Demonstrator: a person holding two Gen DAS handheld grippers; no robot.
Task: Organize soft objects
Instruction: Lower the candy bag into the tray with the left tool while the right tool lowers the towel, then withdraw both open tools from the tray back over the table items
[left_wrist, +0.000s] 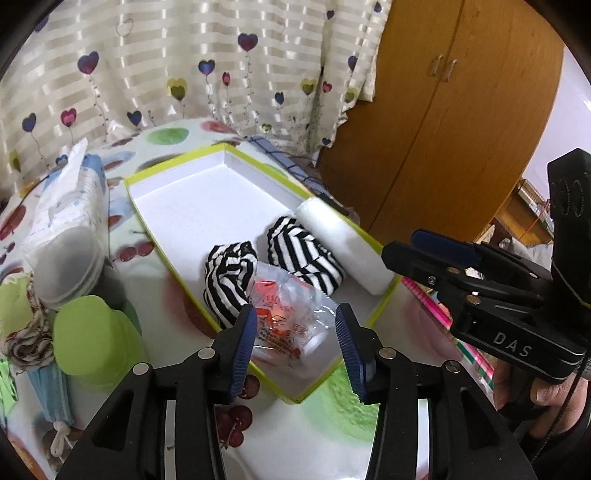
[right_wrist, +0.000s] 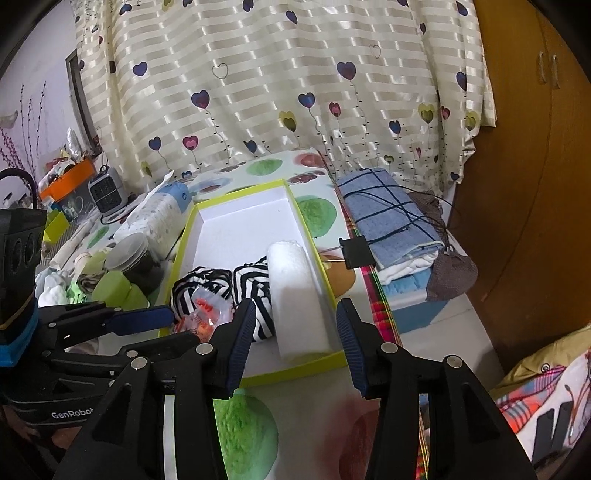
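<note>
Left wrist view looks down on a shallow white cardboard tray with a lime-green rim (left_wrist: 162, 236), which lies on a tablecloth printed with fruit (left_wrist: 332, 417). At the tray's near end lie four soft things in a row: a crinkled clear plastic packet with red print (left_wrist: 291, 317), two rolled black-and-white striped cloth bundles (left_wrist: 229, 280) (the second one (left_wrist: 303, 254) sits just past the first), and a rolled white towel (left_wrist: 343, 243) lying along the tray's right wall. The far half of the tray is bare white.

The left gripper (left_wrist: 295, 339) hangs over the tray's near corner with its blue ribbed pads spread apart on either side of the clear packet; neither pad presses on it, so the jaws stand open and grip nothing. The right gripper (left_wrist: 417, 243) reaches in from the right of the tray, its tips close to the towel's near end; from this side its jaws look parted, with nothing between them.

From the right wrist camera the right gripper (right_wrist: 295, 336) also shows its pads wide apart, framing the near end of the white towel (right_wrist: 295, 295) without touching it. The left gripper (right_wrist: 162, 321) comes in from the left of the tray (right_wrist: 240, 206), beside the packet (right_wrist: 207, 314).

Left of the tray stand a soft pack of tissues (left_wrist: 70, 206), a grey lidded tub (left_wrist: 70, 266) and a lime-green plastic cup (left_wrist: 96, 339). Right of the tray lies a folded blue cloth with dark grid lines (right_wrist: 384, 214).
</note>
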